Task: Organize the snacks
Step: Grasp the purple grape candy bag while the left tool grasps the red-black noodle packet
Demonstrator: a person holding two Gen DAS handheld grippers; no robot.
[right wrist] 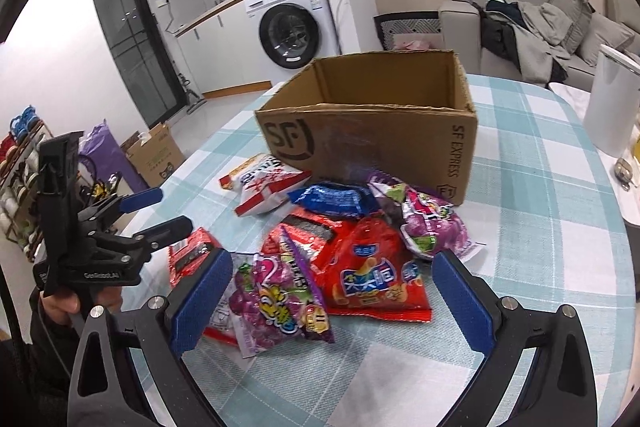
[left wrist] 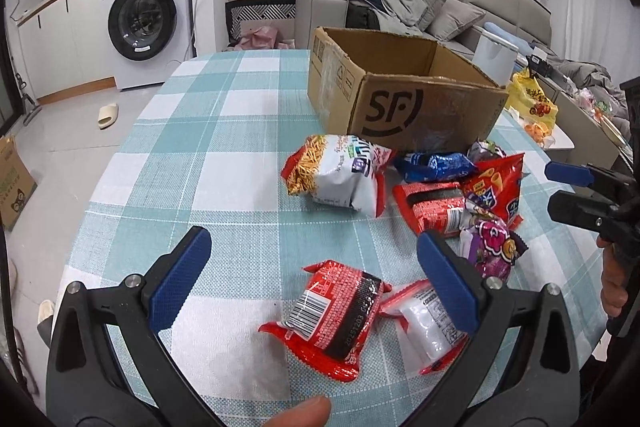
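Observation:
An open cardboard SF box stands on the checked tablecloth, and its visible interior looks empty. Snack packets lie in front of it: a white noodle-stick bag, a blue packet, a red chip bag, purple candy bags. My left gripper is open, hovering over two red packets. My right gripper is open too, low over the purple and red bags. Neither holds anything.
A white kettle stands at the table's right edge. A yellow bag lies beyond the box. A washing machine, a sofa with clothes and a floor carton surround the table.

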